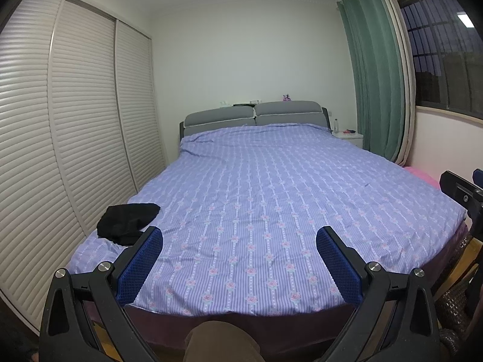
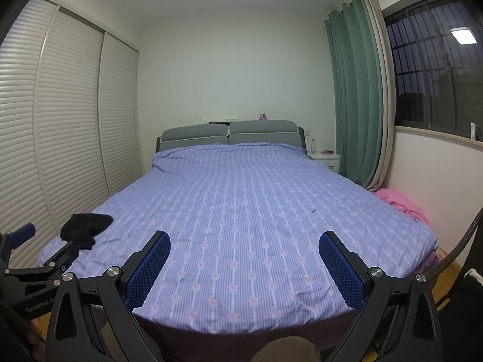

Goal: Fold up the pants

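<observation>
Left wrist view: the left gripper hangs at the bed's near edge, fingers wide, holding nothing. The pants lie bunched at the near left corner. Risk: gripping the heap blind may catch several layers, so it will not spread flat. Right wrist view: the right gripper is likewise wide and empty; only here a pink bundle shows clearly, far right.

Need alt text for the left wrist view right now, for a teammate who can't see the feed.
Black pants lie crumpled near the left foot corner of a bed with a purple floral cover, untouched. The left tongs hang open above the foot of the bed, holding nothing. Louvered wardrobe doors stand left, a green curtain right.
</observation>
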